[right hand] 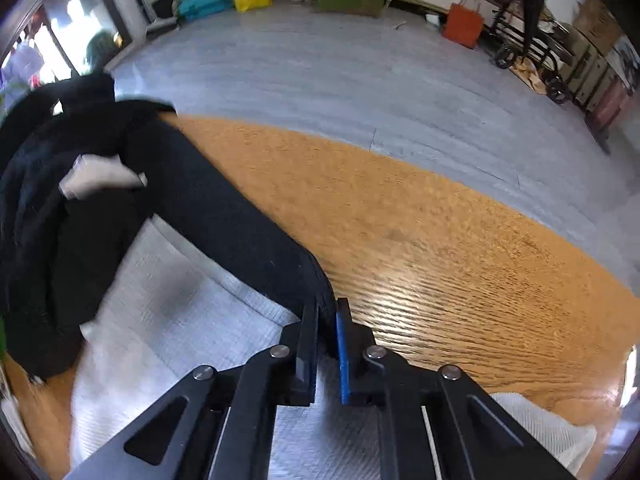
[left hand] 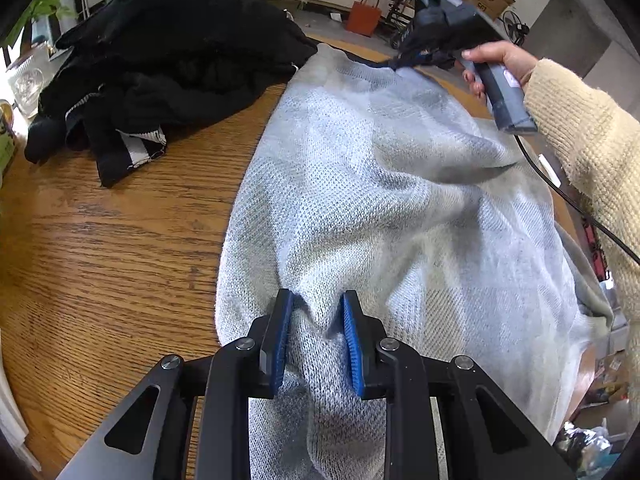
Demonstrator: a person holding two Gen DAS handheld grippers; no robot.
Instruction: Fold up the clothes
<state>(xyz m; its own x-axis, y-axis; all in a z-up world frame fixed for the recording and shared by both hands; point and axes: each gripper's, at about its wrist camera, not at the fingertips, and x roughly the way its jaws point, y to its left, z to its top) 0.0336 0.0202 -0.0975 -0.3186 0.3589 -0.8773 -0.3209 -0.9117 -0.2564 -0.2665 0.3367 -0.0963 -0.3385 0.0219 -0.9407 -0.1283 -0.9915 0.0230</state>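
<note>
- Our left tool (left hand: 316, 300) points steeply down — its blue pads pinch a ridge of cloth between them.
- Our right tool (right hand: 328, 308) is nearly closed, its handle gripped by a hand (left hand: 494, 66) in a cream sleeve.

The right gripper (right hand: 327, 312) points steeply down, its jaws nearly together on the dark hem (right hand: 280, 264) of a pale grey knit garment (right hand: 192, 312). Black clothes (right hand: 60, 184) lie heaped at left on the wooden worktop (right hand: 420, 240).
</note>
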